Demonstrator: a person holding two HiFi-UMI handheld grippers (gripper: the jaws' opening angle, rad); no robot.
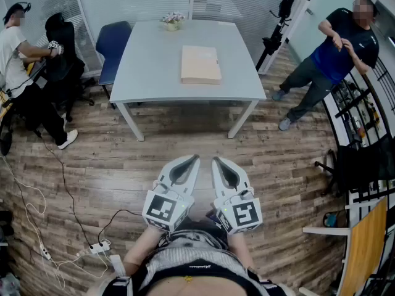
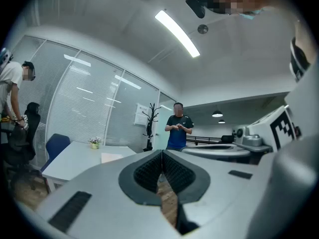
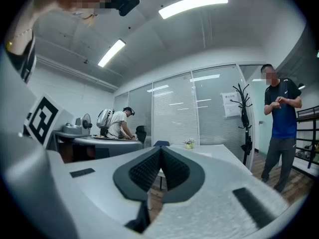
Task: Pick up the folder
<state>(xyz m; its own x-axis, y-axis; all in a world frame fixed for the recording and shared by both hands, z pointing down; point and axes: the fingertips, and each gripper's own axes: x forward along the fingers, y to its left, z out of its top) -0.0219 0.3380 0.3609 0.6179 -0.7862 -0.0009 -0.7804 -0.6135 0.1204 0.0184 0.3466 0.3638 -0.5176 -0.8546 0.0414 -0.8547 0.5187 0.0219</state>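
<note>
Lying on the grey worktop (image 1: 148, 66), the beige folder (image 1: 200, 65) is sitting well ahead of the left claw (image 1: 192, 160) and right claw (image 1: 217, 161), both clenched empty and bearing square markers (image 1: 165, 209).

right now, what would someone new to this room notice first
The left tongs and right tongs, white, shut and empty, sit side by side low in the head view above the wood floor. Ahead stands a pale table with a tan folder lying flat on it and a small flower pot at its far edge. A person in a blue shirt stands off to the right.
</note>
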